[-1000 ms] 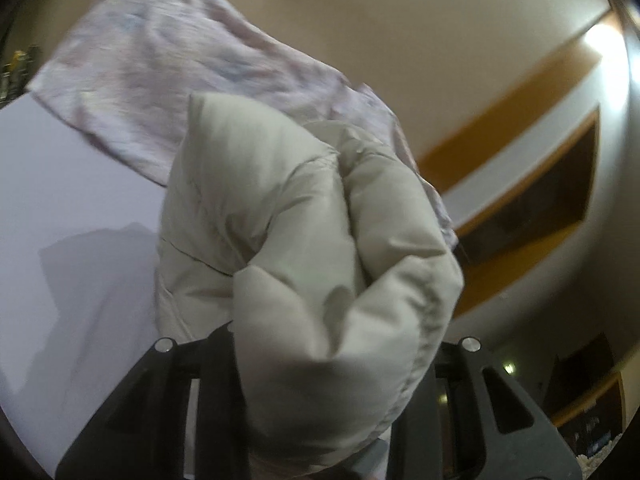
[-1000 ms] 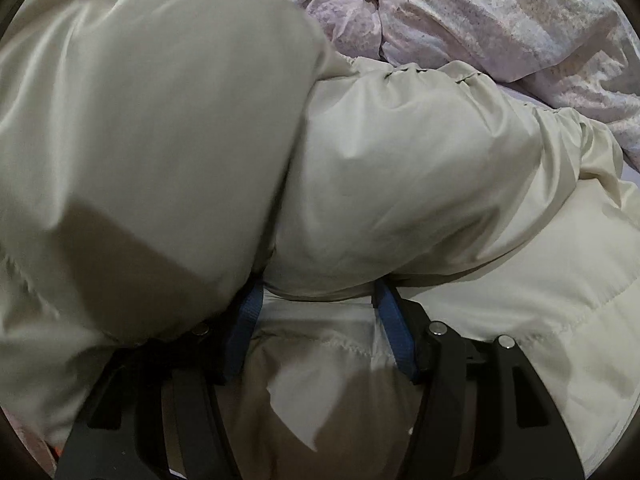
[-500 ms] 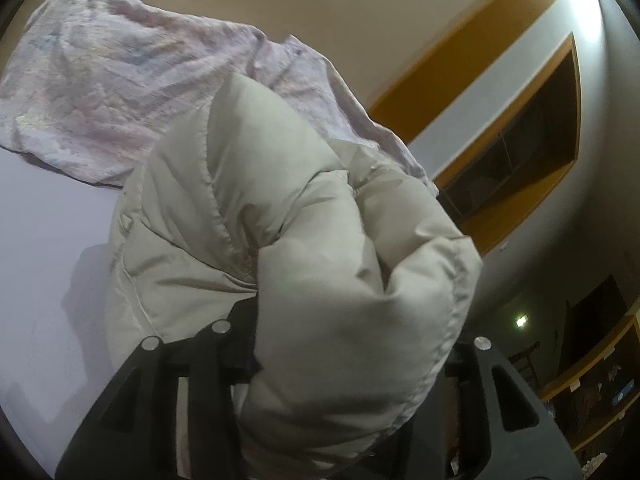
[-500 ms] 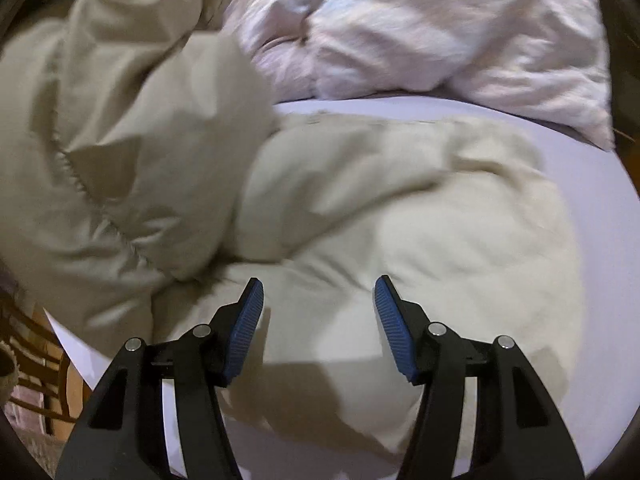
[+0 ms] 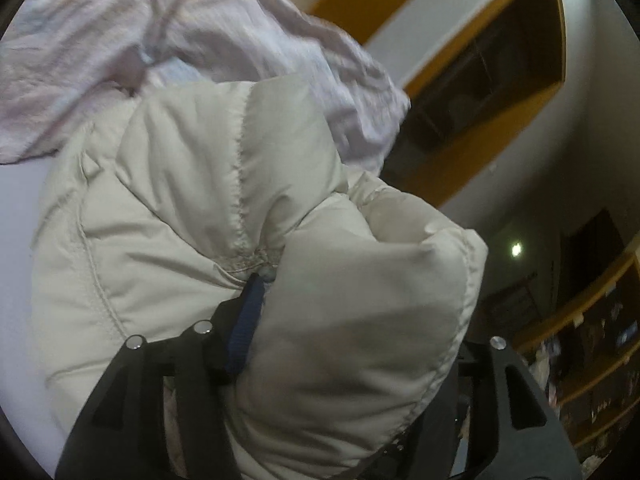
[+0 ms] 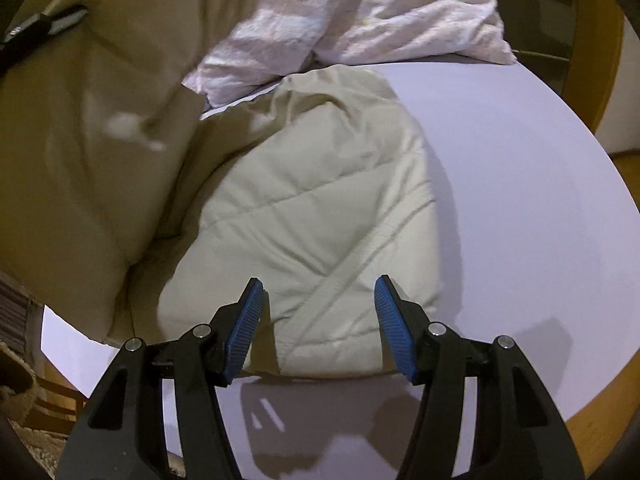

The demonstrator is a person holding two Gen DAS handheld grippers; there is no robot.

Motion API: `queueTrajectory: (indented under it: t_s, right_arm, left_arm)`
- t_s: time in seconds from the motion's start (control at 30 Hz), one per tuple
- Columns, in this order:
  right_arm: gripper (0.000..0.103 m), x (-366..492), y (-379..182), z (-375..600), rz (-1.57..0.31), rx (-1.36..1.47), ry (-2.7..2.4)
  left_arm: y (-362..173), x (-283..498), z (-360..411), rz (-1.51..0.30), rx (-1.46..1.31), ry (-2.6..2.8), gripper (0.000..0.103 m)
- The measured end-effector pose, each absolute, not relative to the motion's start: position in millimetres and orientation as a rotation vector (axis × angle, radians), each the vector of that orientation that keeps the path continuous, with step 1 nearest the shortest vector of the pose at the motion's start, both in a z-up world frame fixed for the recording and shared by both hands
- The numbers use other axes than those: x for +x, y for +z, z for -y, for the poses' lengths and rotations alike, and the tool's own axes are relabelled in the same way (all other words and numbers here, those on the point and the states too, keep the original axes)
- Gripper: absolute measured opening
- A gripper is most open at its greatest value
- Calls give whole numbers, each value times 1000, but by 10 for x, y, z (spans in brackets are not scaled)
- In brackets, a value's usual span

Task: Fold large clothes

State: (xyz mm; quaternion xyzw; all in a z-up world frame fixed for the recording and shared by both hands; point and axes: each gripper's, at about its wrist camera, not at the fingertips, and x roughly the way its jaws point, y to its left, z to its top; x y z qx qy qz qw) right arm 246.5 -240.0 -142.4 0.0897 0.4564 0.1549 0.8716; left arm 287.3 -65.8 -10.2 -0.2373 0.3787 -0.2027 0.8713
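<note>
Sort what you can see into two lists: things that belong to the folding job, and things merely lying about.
Belonging to the job:
- cream puffer jacket
- left gripper, shut on a bunch of the jacket
- right gripper, open above the jacket
- white table

Lying about:
- crumpled pink cloth
- wooden shelves

The jacket (image 6: pixel 320 216) lies on the bed (image 6: pixel 520 184), the crumpled sheet (image 6: pixel 360 12) behind it.

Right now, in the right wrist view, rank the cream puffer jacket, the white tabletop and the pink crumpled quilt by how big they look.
1. cream puffer jacket, including the lifted part at left, though that part is nearer the camera.
2. white tabletop; close to the jacket, partly covered, so unsure.
3. pink crumpled quilt, clearly smallest, farthest away.
</note>
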Motion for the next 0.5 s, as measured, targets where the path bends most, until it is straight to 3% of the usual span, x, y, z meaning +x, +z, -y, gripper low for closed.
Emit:
queueTrajectory:
  t_s: [0.13, 0.17, 0.5]
  right_arm:
    - [60, 2378, -1479, 2540, -972, 205, 292]
    - [60, 2375, -1495, 2565, -978, 209, 285]
    - [60, 2400, -1590, 2715, -1016, 271, 240]
  left_arm:
    - [-235, 2970, 938, -897, -523, -566, 91]
    - [-231, 2950, 970, -906, -528, -587, 95]
    - [134, 2559, 546, -851, -561, -589, 101]
